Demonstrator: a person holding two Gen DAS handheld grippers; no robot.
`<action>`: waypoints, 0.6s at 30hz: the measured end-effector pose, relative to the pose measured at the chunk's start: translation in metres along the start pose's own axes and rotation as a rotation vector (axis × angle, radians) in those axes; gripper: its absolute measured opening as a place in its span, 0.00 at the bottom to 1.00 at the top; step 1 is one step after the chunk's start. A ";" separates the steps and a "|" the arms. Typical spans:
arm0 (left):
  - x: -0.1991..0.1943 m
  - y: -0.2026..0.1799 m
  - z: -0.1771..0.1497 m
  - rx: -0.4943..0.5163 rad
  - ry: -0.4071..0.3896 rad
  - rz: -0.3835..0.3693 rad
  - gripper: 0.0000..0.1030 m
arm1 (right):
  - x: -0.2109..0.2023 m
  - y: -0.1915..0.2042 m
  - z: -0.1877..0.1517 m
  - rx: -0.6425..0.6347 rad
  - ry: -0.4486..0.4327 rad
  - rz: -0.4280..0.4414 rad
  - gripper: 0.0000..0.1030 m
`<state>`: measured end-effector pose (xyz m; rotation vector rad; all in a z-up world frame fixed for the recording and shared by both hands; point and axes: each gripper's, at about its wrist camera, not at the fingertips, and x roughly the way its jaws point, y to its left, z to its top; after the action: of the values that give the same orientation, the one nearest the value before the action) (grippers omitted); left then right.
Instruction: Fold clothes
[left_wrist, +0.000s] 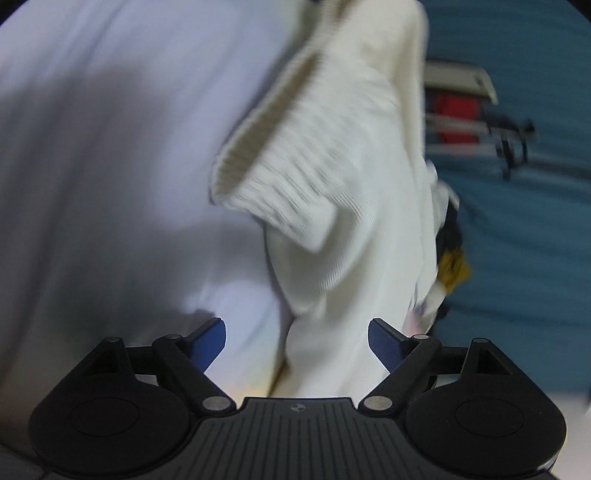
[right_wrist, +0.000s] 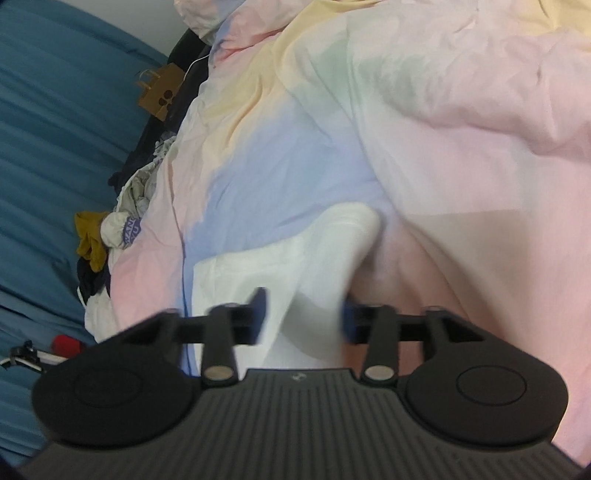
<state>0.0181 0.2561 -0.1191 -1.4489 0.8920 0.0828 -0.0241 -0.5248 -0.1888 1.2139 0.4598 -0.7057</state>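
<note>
A cream ribbed knit sweater (left_wrist: 332, 192) hangs and lies over the pastel bed cover (left_wrist: 92, 147), with a ribbed cuff or hem showing in the middle of the left wrist view. My left gripper (left_wrist: 297, 343) is open, its blue pads wide apart, and a fold of the sweater runs between them. In the right wrist view a white part of the same garment (right_wrist: 295, 266) lies on the bed cover (right_wrist: 443, 147). My right gripper (right_wrist: 303, 317) is open with that cloth between its blurred blue pads.
A blue curtain (right_wrist: 55, 129) stands along the bed's side. A heap of other clothes, mustard and dark (right_wrist: 92, 240), lies at the bed's edge, with a brown paper bag (right_wrist: 159, 92). A rack with red items (left_wrist: 458, 118) stands by the curtain.
</note>
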 end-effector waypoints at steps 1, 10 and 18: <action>0.004 0.000 0.005 -0.025 -0.029 0.006 0.83 | 0.001 0.001 -0.001 -0.006 0.000 0.001 0.51; 0.011 -0.006 0.029 -0.153 -0.211 -0.031 0.60 | 0.012 0.013 -0.002 -0.140 -0.088 -0.083 0.07; -0.036 -0.038 0.029 0.000 -0.308 0.061 0.18 | 0.003 0.011 0.006 -0.156 -0.132 -0.008 0.05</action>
<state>0.0279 0.2914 -0.0714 -1.3639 0.6830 0.3421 -0.0142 -0.5290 -0.1817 1.0134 0.4024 -0.7386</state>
